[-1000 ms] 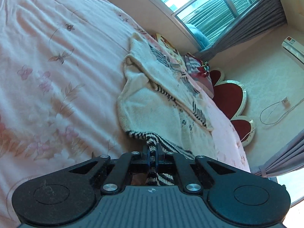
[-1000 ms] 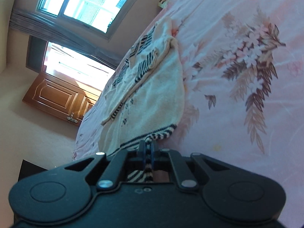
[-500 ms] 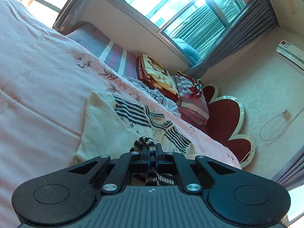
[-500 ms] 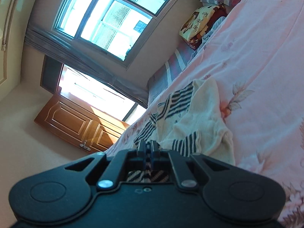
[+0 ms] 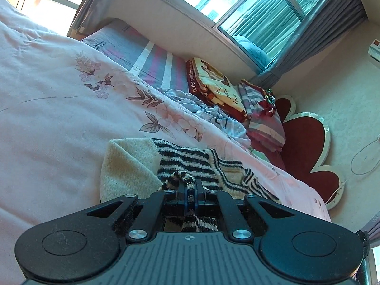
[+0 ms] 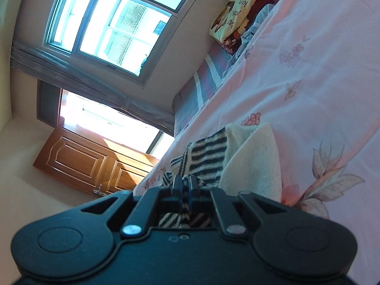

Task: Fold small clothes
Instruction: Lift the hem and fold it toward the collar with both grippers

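Observation:
A small cream knitted sweater [image 5: 128, 168] with black-and-white striped bands lies on the pink floral bedspread [image 5: 47, 123]. My left gripper [image 5: 190, 187] is shut on its striped hem, which bunches up over the fingertips and runs back between the jaws. In the right wrist view the same sweater [image 6: 254, 163] is doubled over, cream side up beside the striped part. My right gripper [image 6: 182, 185] is shut on the striped hem at the other corner. The near part of the garment is hidden under both gripper bodies.
Past the sweater, at the head of the bed, lie a printed cushion [image 5: 213, 85], folded striped bedding [image 5: 261, 116] and a crumpled pale blue sheet [image 5: 213, 116]. A red flower-shaped headboard [image 5: 306, 147] stands against the wall. A window [image 6: 111, 21] and a wooden door [image 6: 80, 163] show beyond.
Both grippers carried the striped hem forward over the sweater toward its collar end. The garment went from lying stretched out to folded over on itself, and the head of the bed came into view.

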Demonstrator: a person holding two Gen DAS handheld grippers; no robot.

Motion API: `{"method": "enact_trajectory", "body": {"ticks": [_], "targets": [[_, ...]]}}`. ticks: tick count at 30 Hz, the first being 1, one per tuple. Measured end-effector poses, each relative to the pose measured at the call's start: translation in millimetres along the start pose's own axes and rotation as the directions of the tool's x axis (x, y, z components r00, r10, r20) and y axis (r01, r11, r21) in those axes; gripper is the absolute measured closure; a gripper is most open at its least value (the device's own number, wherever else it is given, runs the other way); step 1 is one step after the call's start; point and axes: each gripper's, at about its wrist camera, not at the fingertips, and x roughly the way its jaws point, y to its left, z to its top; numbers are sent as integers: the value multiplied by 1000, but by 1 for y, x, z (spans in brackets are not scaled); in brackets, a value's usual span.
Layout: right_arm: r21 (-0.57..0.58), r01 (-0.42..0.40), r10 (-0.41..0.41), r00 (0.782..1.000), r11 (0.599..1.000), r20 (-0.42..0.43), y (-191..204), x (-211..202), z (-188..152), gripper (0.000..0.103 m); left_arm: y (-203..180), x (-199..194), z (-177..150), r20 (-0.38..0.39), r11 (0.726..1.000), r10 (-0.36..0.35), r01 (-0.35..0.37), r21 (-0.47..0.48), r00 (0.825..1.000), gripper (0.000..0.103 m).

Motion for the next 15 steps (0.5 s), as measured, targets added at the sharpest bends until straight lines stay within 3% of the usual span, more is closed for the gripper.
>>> {"method": "enact_trajectory", "body": {"ticks": [15], "targets": [[43, 25, -24, 999, 999, -26, -20, 27, 12, 98, 11, 34, 5, -35, 1000, 29, -29, 12, 999, 98]]}}
